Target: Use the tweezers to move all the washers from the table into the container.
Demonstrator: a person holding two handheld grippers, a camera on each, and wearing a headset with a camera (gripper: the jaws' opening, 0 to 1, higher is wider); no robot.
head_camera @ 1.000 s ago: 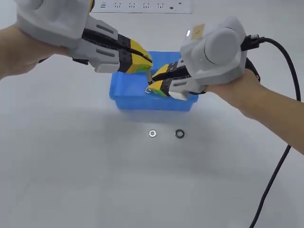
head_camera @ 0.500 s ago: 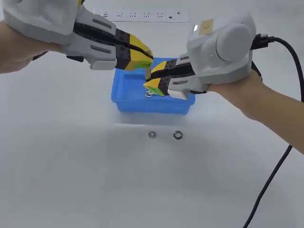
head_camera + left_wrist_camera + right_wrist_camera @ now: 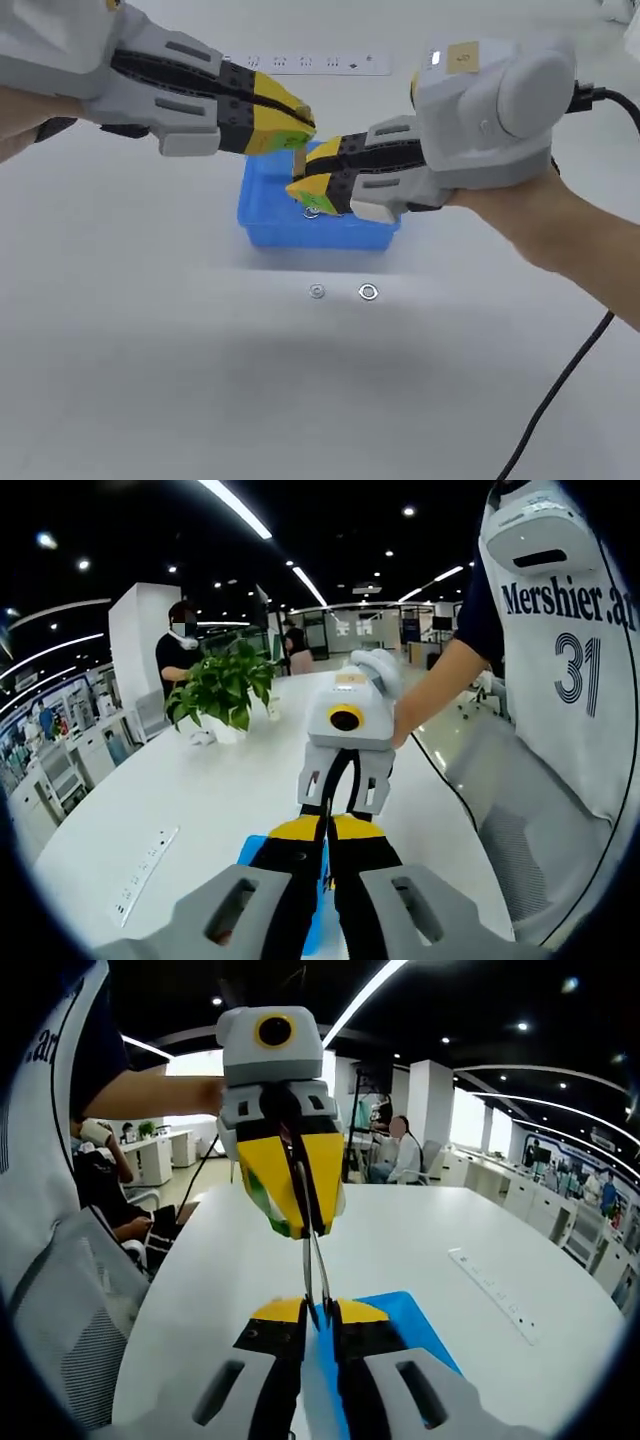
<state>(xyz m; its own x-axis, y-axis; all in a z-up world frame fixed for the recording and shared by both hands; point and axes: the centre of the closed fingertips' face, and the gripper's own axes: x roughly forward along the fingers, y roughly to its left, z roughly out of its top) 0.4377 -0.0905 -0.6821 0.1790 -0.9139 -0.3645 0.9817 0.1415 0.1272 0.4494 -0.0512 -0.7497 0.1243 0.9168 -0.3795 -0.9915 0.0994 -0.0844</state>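
- A washer (image 3: 312,211) sits directly under the tips of the right gripper (image 3: 305,192), over the inside of the blue container (image 3: 262,218). It is too small here to tell whether it still hangs pinched or already lies on the container's floor.
- The tweezers (image 3: 312,1250) run as thin metal legs from the left gripper (image 3: 295,125) down into the right one. The left gripper is clamped on their upper end, and the right gripper's jaws are drawn narrow against the legs lower down.
- Against a second ago, both grippers remain joined over the container, and the ring shows a touch lower beneath the tips. The rest of the shift is the headset moving. I judge this to be the release step for this washer.
- A second washer (image 3: 317,291) and a third washer (image 3: 368,292) lie as before on the table (image 3: 150,350). They are nearer the person than the tips, past the container's near wall, so at least two trips are left.
- The container's walls stand around the tips, so a straight lift looks like the clear way out.
- Bare table surrounds the two waiting washers.
- The cable (image 3: 560,390) trails behind the right gripper, away from the work, and a power strip (image 3: 310,64) lies beyond the left gripper, well apart.
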